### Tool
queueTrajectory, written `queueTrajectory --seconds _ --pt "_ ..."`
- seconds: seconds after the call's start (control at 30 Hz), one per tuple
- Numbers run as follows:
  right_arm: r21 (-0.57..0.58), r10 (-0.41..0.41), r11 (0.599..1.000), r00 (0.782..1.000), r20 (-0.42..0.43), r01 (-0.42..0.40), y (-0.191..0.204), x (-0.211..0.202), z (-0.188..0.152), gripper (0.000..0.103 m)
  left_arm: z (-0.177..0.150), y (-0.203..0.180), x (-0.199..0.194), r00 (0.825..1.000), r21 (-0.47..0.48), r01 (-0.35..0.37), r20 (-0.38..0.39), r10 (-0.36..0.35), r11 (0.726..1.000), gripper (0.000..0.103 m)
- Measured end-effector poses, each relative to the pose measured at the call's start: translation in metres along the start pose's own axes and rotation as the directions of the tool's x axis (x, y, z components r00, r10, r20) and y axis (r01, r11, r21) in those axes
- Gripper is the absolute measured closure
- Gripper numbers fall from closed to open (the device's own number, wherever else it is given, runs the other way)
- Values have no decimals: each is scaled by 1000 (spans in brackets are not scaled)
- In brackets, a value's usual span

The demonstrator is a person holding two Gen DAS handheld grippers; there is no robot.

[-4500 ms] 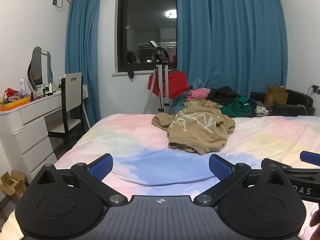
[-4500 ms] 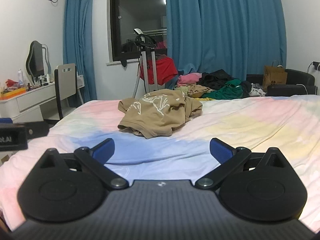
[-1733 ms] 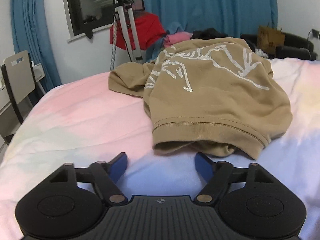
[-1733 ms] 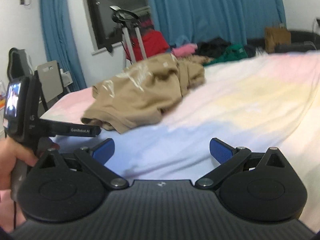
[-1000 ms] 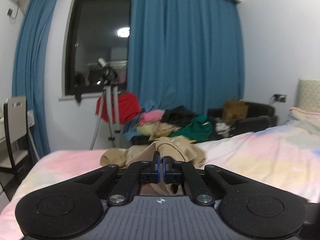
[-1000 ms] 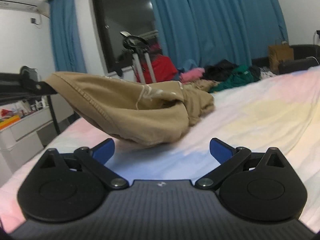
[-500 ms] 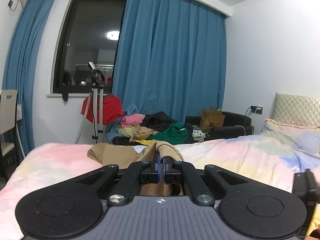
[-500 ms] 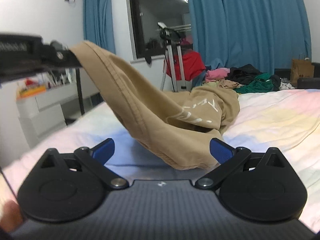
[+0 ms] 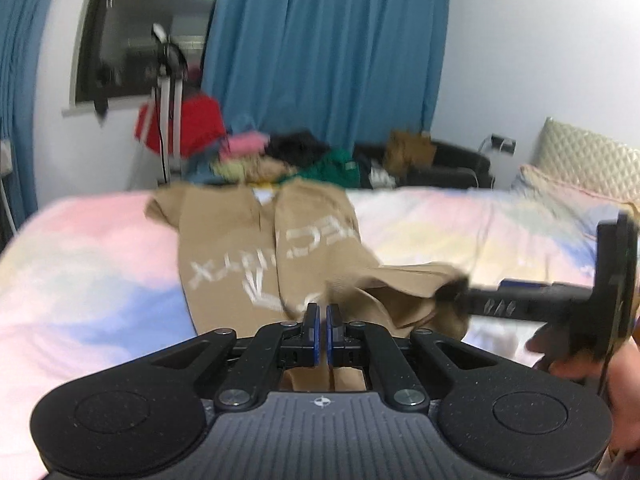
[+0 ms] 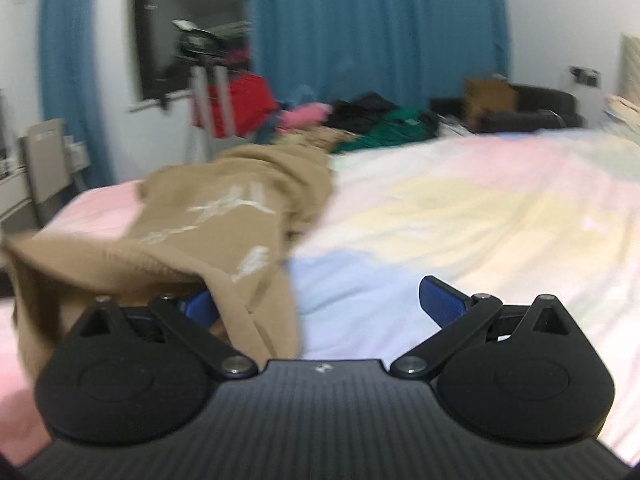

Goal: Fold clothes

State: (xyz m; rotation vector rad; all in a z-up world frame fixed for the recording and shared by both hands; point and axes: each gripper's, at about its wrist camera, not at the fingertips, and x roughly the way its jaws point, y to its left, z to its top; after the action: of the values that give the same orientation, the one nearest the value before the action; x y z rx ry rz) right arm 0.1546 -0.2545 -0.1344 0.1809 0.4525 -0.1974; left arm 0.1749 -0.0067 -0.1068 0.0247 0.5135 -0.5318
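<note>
On a bed (image 9: 460,224) with a pastel pink, yellow and blue cover: a tan sweatshirt (image 9: 240,248) with white print, lying stretched from the far edge toward the camera, both views blurred. Near hem pinched between the blue pads of the left gripper (image 9: 322,322), jaws pressed together on the fabric, a strip of tan cloth visible behind them. Right gripper (image 10: 324,300) spread wide, blue fingertips (image 10: 442,300) well apart, the left one partly covered by a loose fold of the same sweatshirt (image 10: 224,220) draped across it; fabric between the fingers but not clamped. In the left wrist view, right gripper (image 9: 456,292) reaching in from the right with its tip buried in the hem, a hand (image 9: 576,364) wrapped around its handle. Beyond the bed, a heap of mixed clothes (image 9: 280,156), a tripod (image 9: 170,92), blue curtains (image 9: 328,52) and a dark window (image 9: 144,28).
</note>
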Motion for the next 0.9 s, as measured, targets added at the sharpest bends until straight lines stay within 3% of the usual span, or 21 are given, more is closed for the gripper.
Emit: queueTrajectory --seconds 0.17,0.27,0.37,0.47,0.6,0.7,0.77,0.8,0.83,0.9 --pt "73 4 997 992 -125 5 -33 8 1 0 0 24 16 999 -59 -15 -35 13 998 100" --pt "118 67 992 977 -201 -44 -43 8 -1 0 4 27 15 999 -43 4 -46 -6 999 100" --pt "157 93 986 971 -220 -59 -44 7 -5 0 6 18 8 996 11 73 -46 -73 997 100" --pt "165 96 985 971 -220 -60 -39 8 -5 0 1 -3 2 988 102 147 -70 -140 984 90" --pt "184 110 980 970 -217 -70 -41 11 -3 0 -16 -34 4 970 265 232 -141 -200 936 81" --pt "203 106 977 970 -219 -61 -45 14 -3 0 -38 -52 19 967 400 222 -205 -150 889 79" --pt "226 107 972 969 -223 -55 -50 16 -4 0 -50 -59 28 972 483 184 -219 -85 856 65" --pt "239 108 970 968 -225 -53 -52 17 -4 0 -52 -59 30 974 497 171 -215 -70 851 54" --pt "251 111 967 967 -228 -52 -55 18 -4 0 -50 -58 30 976 490 164 -205 -70 856 49" --pt "273 117 961 965 -234 -50 -58 21 -5 0 -46 -54 29 981 475 150 -183 -70 867 49"
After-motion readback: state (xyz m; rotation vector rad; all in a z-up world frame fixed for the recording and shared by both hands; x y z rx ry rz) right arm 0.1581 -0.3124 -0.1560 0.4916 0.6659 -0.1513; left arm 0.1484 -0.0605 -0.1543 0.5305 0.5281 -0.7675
